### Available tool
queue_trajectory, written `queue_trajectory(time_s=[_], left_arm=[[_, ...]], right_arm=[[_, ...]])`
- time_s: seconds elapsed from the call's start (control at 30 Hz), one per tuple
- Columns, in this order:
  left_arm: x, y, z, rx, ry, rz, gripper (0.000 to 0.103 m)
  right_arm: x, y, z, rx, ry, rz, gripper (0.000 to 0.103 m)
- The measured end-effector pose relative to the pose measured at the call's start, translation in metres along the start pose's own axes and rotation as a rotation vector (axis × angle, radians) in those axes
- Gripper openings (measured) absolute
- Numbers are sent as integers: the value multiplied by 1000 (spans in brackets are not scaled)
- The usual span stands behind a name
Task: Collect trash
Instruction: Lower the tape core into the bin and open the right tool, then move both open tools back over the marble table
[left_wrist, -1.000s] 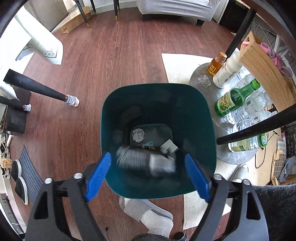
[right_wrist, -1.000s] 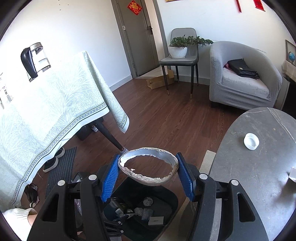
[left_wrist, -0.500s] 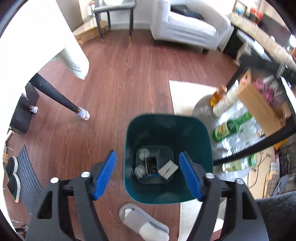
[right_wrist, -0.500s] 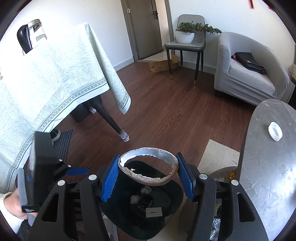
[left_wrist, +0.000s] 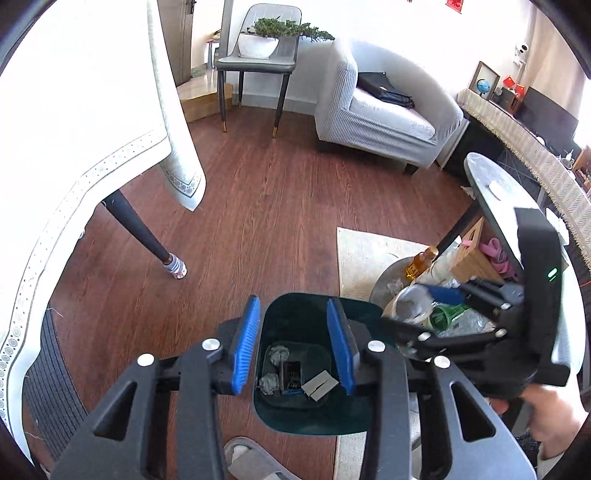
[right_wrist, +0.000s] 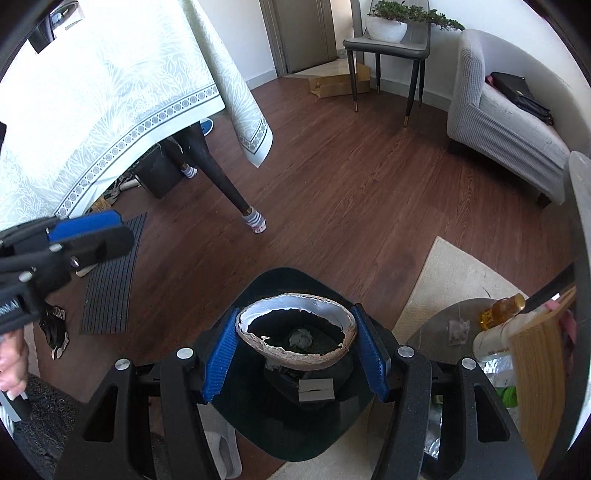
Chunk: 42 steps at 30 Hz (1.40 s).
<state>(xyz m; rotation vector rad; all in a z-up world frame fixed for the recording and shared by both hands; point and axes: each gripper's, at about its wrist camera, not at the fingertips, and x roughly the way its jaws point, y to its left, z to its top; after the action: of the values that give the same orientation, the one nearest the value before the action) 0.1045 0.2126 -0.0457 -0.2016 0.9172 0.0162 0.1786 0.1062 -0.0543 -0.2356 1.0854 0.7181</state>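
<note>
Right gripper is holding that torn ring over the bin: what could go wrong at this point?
1. The torn ring is wide and squeezed only at its sides by the right gripper; on release it may tilt and catch the bin rim instead of dropping in.
2. It hangs toward the bin's far edge, so it may land on the floor.
3. The left gripper, open and empty, hovers over the same bin; the two tools could bump.

Daylight fills the room, and it burns my left view's tablecloth (left_wrist: 74, 122) to plain white. Both fisheye views bend hard toward their black corners. My right claw (left_wrist: 417, 314) smears with motion blur in the left view, and the bin (right_wrist: 295, 435) interior stays dark.
</note>
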Motion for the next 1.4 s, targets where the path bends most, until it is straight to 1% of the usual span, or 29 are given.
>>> queue_trajectory(time_s=[0.17,0.53,0.57,0.63,0.73,0.87,1.0,1.03,1.2,1.3,1.4], left_arm=[[-5,-8,7,4,-21,-20,33],[-23,-24,19,2,-85,-57,33],[-24,-24,20,0,-88,-59,33],[-27,-28,22,-7,-93,-62,32],[-29,-30,24,-15,-103,-66,32],[-30,-33,28,-22,-113,-68,32],[-36,-39,32,-11,-138,-55,32],[-38,-41,32,-4,-146,-50,32],[-49,-52,38,27,-193,-25,32],[-51,-58,41,32,-201,-26,32],[-53,-64,43,32,-214,-31,32]], right_arm=[[21,8,-10,-19,76,16,61],[63,18,-39,-90,247,-21,62],[64,18,-41,-93,257,-24,63],[66,16,-45,-98,275,-32,71],[65,14,-50,-99,283,-27,72],[58,11,-53,-105,268,-13,72],[39,9,-52,-114,218,2,72],[34,7,-51,-112,202,7,69],[5,2,-44,-104,123,27,61],[-12,-1,-40,-101,78,41,60],[-31,-2,-35,-109,36,49,56]])
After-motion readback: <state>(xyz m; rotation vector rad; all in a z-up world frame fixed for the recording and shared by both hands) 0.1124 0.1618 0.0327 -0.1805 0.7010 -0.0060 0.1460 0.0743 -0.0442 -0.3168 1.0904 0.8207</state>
